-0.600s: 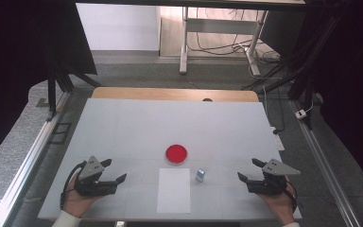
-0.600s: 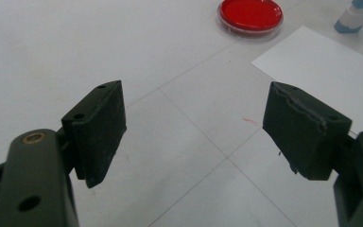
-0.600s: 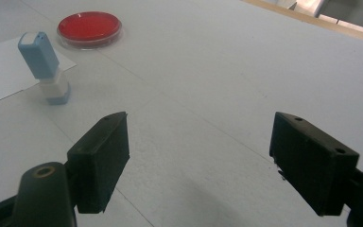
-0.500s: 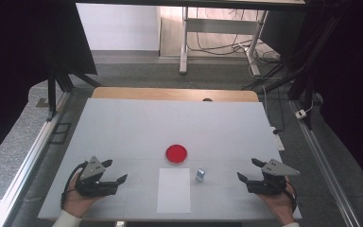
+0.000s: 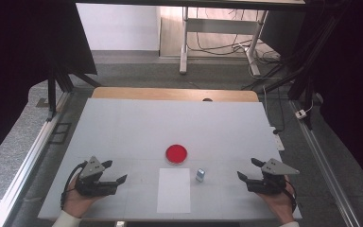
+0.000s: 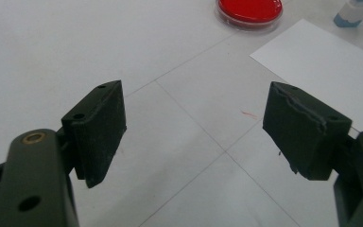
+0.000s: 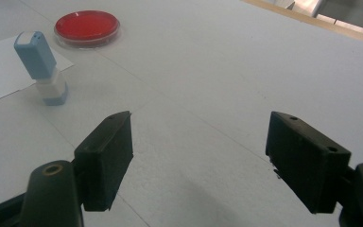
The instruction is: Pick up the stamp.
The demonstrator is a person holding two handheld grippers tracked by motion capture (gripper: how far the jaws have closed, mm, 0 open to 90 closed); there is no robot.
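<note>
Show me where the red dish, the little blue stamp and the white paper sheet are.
red dish (image 5: 176,153), high view, centre of its red face
blue stamp (image 7: 37,52), right gripper view, its blue upper body
white paper sheet (image 5: 174,191), high view, middle of the sheet

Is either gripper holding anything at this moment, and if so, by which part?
Nothing is held. The left gripper and the right gripper both rest on the table with jaws wide open and bare tabletop between them.

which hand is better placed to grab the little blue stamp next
Probably the right. The stamp stands upright just right of the paper, nearer the right gripper than the left gripper. Both are open and empty, and the paper lies between the left one and the stamp.
</note>
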